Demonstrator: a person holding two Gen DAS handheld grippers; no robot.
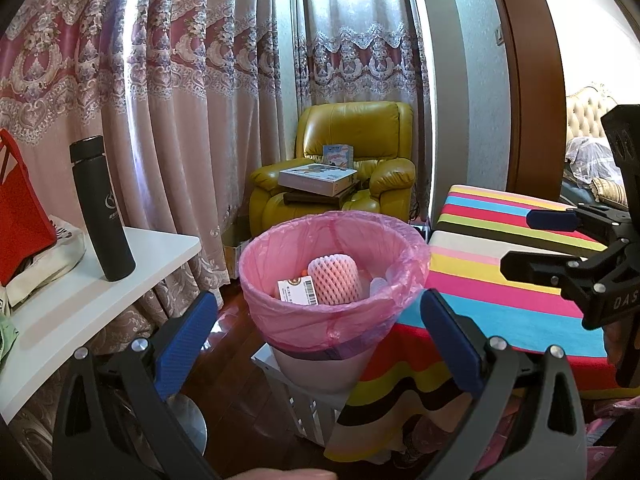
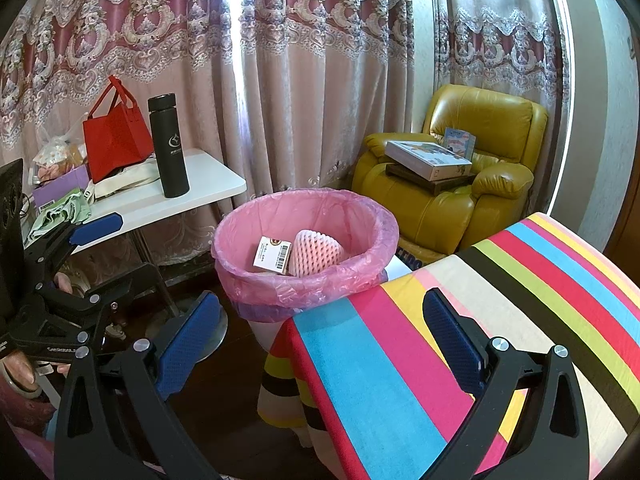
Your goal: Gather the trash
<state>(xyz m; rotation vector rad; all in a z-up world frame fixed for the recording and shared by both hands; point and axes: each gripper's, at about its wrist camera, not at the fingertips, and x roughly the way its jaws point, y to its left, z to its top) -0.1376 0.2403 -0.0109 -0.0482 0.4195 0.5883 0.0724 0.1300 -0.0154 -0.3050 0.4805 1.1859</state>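
Already the bin (image 1: 334,276) holds trash: a foam net (image 1: 336,278) and a small box (image 1: 298,290) lie inside the pink liner, which folds over the rim so it cannot slip in. It stands just beside the striped cloth (image 2: 440,340), within easy reach. Both tools are empty with jaws spread wide. The left gripper (image 1: 320,332) hangs level, aimed at the bin; the right gripper (image 2: 322,338) hovers over the cloth's corner, where no trash shows.
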